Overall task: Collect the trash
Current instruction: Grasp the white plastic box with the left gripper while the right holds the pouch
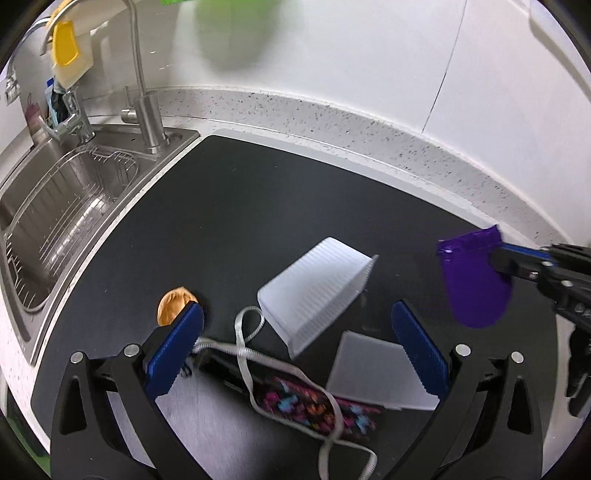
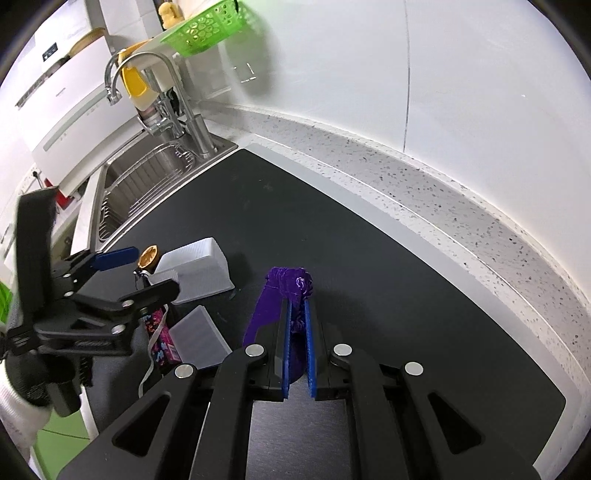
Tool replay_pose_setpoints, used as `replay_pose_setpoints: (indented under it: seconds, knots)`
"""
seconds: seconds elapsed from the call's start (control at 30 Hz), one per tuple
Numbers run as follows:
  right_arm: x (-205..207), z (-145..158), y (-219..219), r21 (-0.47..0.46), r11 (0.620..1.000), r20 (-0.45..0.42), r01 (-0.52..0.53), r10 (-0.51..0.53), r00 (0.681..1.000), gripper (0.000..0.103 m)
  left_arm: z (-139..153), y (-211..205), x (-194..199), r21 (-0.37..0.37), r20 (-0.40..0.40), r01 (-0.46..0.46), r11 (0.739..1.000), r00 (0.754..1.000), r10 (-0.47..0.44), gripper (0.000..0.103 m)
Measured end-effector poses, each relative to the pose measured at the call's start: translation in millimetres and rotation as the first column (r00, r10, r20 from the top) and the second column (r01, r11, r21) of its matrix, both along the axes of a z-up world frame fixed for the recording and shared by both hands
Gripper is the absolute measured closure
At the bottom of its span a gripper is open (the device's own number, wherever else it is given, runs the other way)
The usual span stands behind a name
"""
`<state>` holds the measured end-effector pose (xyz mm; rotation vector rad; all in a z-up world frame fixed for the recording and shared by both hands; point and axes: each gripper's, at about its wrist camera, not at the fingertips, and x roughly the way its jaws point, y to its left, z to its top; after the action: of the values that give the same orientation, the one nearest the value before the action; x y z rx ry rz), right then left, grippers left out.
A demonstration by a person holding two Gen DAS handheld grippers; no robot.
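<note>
Your right hand-held gripper (image 2: 297, 325) is squeezed almost all the way closed on a purple pouch (image 2: 291, 286). The soft purple cloth sticks out past the blue pads and hangs down on the left side of them. From the left wrist camera you can see the purple pouch (image 1: 474, 275) held up off the dark mat (image 1: 258, 206), with the right hand-held gripper (image 1: 495, 260) coming in from the right edge.

Your left hand-held gripper (image 1: 295, 347) is wide open. Nothing is pinched between its blue pads. It hangs over a little pile of things on the surface. A white ribbed box (image 1: 317, 288) lies tipped on its side between the two pads. A flat white lid (image 1: 373, 369) lies just beside the right pad. A colourful packet (image 1: 314, 406) lies lower down, and a white string (image 1: 247, 354) loops across it. An orange-brown nut shell (image 1: 173, 304) sits by the tip of the left pad.

In the right wrist view, the left hand-held gripper (image 2: 140, 273) is over on the left, above the same pile.

A steel sink (image 1: 62, 206) with a wire rack in it is left of the mat, with a tall tap (image 1: 147, 110) behind it. A green basket (image 2: 207, 29) sits up on a shelf by the wall.
</note>
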<state>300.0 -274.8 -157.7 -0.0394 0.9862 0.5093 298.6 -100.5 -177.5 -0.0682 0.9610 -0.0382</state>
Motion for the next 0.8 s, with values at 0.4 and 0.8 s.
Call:
replay_pose_setpoints:
  seconds: [0.4, 0.8]
  knots:
    - [-3, 5, -5, 0.014, 1.000, 0.006, 0.024, -0.025, 1.000, 0.096, -14, -1, 19, 0.027, -0.046, 0.015, 1.000, 0.999, -0.014, 0.090]
    - [-28, 41, -5, 0.036, 0.999, 0.064, 0.009, -0.011, 0.998, 0.096, 39, 0, -16, -0.031, -0.003, 0.019, 0.999, 1.000, -0.019, 0.090]
